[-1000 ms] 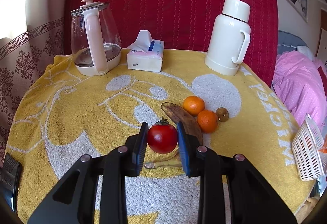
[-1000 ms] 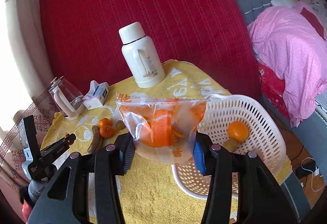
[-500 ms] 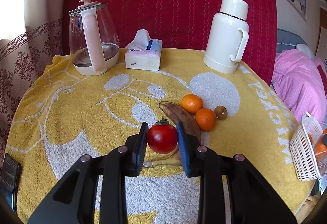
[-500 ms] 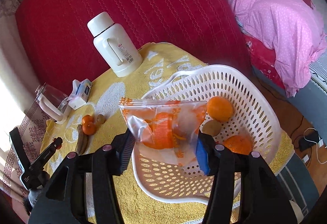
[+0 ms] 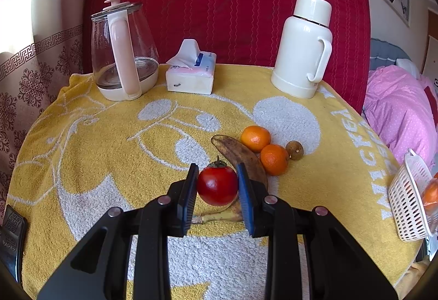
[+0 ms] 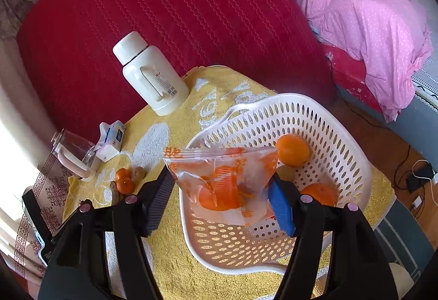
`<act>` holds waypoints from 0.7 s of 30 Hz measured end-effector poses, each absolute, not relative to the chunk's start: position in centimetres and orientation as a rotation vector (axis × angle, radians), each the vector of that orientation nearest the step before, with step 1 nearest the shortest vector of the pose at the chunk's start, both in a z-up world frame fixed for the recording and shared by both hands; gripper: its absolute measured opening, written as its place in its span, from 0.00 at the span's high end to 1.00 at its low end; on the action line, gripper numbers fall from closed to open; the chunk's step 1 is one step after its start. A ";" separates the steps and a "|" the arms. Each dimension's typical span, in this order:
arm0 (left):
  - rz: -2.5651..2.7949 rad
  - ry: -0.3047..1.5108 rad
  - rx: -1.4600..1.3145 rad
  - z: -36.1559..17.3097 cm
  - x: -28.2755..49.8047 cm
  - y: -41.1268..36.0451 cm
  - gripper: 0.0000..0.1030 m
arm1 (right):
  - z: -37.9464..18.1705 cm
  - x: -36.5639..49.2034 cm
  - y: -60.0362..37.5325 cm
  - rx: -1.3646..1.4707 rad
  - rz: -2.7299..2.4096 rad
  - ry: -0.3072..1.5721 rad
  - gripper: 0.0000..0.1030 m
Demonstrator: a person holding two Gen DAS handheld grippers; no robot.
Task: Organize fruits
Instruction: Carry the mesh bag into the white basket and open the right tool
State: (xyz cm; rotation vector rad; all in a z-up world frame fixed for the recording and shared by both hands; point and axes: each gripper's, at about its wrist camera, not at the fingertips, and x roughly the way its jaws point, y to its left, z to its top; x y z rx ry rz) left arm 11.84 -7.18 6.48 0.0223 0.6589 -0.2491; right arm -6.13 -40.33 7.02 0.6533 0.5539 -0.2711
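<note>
My left gripper is shut on a red tomato, held just above the yellow towel. Behind it lie a browned banana, two oranges and a small brown fruit. My right gripper hangs over the white basket with its jaws opening. A clear bag with an orange sits loosely between them, down in the basket. The left pad stands apart from the bag's body. Two oranges and a brownish fruit lie in the basket.
A glass kettle, a tissue pack and a white thermos stand along the table's back edge. The basket sits at the table's right edge. Pink bedding lies beyond it. A dark object lies at the left edge.
My right gripper came down over the basket and rolled; its jaws have widened and the bag has sunk into the basket. The left gripper has kept still with the tomato.
</note>
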 end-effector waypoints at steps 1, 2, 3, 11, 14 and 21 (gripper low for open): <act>-0.250 0.659 0.023 6.5 11.8 -7.2 0.72 | 7.0 -6.2 -40.4 0.658 -0.274 0.550 0.34; -0.250 0.659 0.024 6.5 11.8 -7.2 0.72 | 7.0 -6.3 -40.5 0.662 -0.276 0.547 0.34; -0.250 0.660 0.023 6.4 11.9 -7.2 0.72 | 7.1 -6.3 -40.5 0.666 -0.279 0.544 0.34; -0.250 0.659 0.023 6.5 11.8 -7.2 0.72 | 7.1 -6.2 -40.9 0.680 -0.280 0.548 0.33; -0.250 0.659 0.022 6.5 11.8 -7.2 0.72 | 7.0 -6.0 -40.9 0.678 -0.280 0.553 0.33; -0.252 0.660 0.023 6.5 11.8 -7.3 0.72 | 7.3 -5.7 -40.9 0.677 -0.296 0.555 0.33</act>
